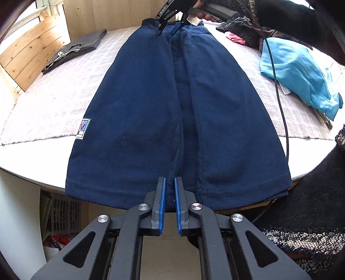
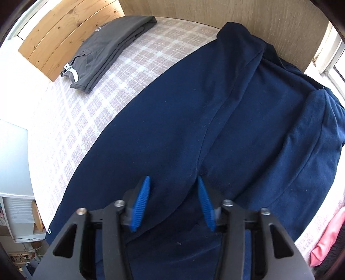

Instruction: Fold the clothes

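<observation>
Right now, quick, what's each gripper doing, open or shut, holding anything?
Left gripper: narrowly open at the navy shirt's hem, holding nothing.
Right gripper: open over the shirt near its collar end, holding nothing.

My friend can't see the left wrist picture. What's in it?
A navy shirt lies flat on a checked cloth, its sides folded in. The left gripper sits at its near hem and the right gripper at its far end. Folded grey clothes lie to one side.

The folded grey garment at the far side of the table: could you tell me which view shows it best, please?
The right wrist view: the grey garment appears larger, its stacked folds distinct. The left wrist view shows it smaller and flatter.
</observation>
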`<act>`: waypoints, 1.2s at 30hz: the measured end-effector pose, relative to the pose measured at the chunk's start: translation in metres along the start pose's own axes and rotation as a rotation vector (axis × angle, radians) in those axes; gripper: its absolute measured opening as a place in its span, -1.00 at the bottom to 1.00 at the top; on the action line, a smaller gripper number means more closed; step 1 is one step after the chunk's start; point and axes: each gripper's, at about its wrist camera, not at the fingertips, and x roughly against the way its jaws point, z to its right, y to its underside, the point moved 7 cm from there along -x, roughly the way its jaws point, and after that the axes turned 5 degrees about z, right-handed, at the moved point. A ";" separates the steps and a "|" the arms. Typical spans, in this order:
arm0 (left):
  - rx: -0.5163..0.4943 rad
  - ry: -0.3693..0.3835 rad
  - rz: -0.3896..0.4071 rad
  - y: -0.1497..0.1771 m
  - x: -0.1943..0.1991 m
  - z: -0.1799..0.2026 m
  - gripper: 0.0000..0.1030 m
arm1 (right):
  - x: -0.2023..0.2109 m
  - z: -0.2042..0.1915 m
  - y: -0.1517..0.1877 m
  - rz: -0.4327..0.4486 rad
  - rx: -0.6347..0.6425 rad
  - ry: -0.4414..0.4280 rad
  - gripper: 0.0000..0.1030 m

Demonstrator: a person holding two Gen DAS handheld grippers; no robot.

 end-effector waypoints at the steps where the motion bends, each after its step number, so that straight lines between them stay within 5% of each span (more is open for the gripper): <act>1: -0.004 0.000 0.000 0.000 0.000 0.000 -0.87 | 0.000 0.000 0.000 -0.004 0.010 0.003 -0.65; 5: -0.047 -0.005 0.001 -0.003 0.000 0.005 -0.90 | 0.004 0.001 0.001 -0.008 0.020 -0.005 -0.75; 20: 0.062 0.135 0.045 -0.007 0.018 0.003 -0.90 | 0.019 0.001 0.001 -0.018 0.142 0.119 -0.77; 23: 0.071 0.126 0.024 -0.004 0.014 -0.002 -0.90 | 0.027 0.002 0.002 -0.004 0.170 0.152 -0.55; 27: 0.082 0.142 0.045 -0.008 0.023 -0.003 -0.89 | 0.056 0.007 0.001 0.080 0.140 0.183 -0.54; 32: 0.042 0.146 0.048 -0.017 0.019 -0.002 -0.88 | 0.072 -0.033 0.047 0.070 0.234 -0.012 -0.54; 36: 0.011 0.200 -0.023 -0.007 0.005 0.003 -0.86 | 0.048 -0.055 0.083 -0.015 0.335 -0.022 -0.54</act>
